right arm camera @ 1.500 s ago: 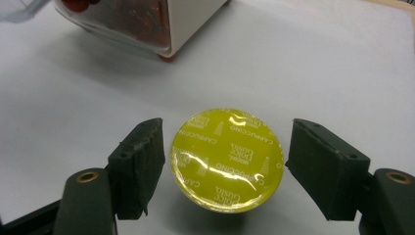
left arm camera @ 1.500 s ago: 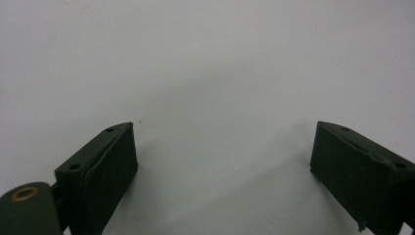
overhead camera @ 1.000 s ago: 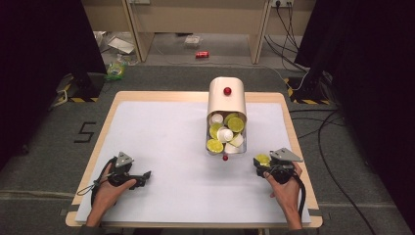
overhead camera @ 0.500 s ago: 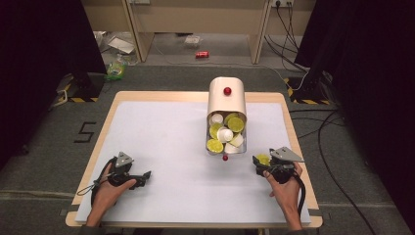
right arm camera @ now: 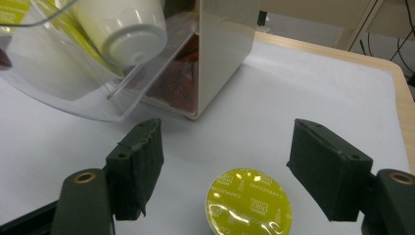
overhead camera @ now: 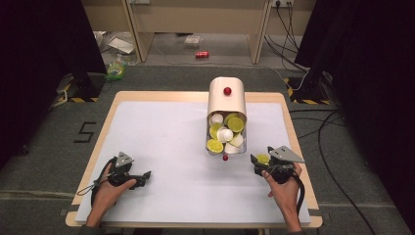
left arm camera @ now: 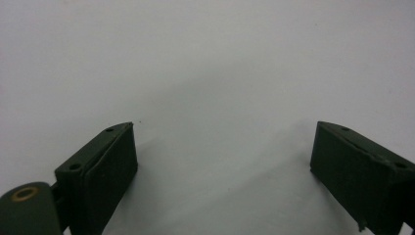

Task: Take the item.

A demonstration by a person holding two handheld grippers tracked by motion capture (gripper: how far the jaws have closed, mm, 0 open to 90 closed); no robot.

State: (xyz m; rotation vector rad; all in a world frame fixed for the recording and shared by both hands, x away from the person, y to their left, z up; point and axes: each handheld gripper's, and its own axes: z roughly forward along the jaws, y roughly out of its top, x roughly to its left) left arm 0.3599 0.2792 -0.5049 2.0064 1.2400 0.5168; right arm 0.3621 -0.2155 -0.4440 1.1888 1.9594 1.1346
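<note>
A yellow-green foil-topped capsule (right arm camera: 248, 200) lies on the white table cover between the jaws of my right gripper (right arm camera: 226, 132), with a gap on each side; the pads do not touch it. In the high view this capsule (overhead camera: 263, 158) sits at the tip of the right gripper (overhead camera: 262, 155), near the table's right front. A cream capsule dispenser (overhead camera: 226, 98) stands at the back middle, its clear drawer (overhead camera: 240, 147) pulled out and holding several yellow and white capsules. My left gripper (overhead camera: 145, 175) rests at the left front, open, with bare table between its jaws (left arm camera: 223, 129).
The drawer's clear wall (right arm camera: 58, 73) and a white capsule (right arm camera: 128, 27) lie close ahead and left of the right gripper. The table's right edge (overhead camera: 299, 161) runs just beside the right hand. Cables and a red can (overhead camera: 201, 54) lie on the floor beyond the table.
</note>
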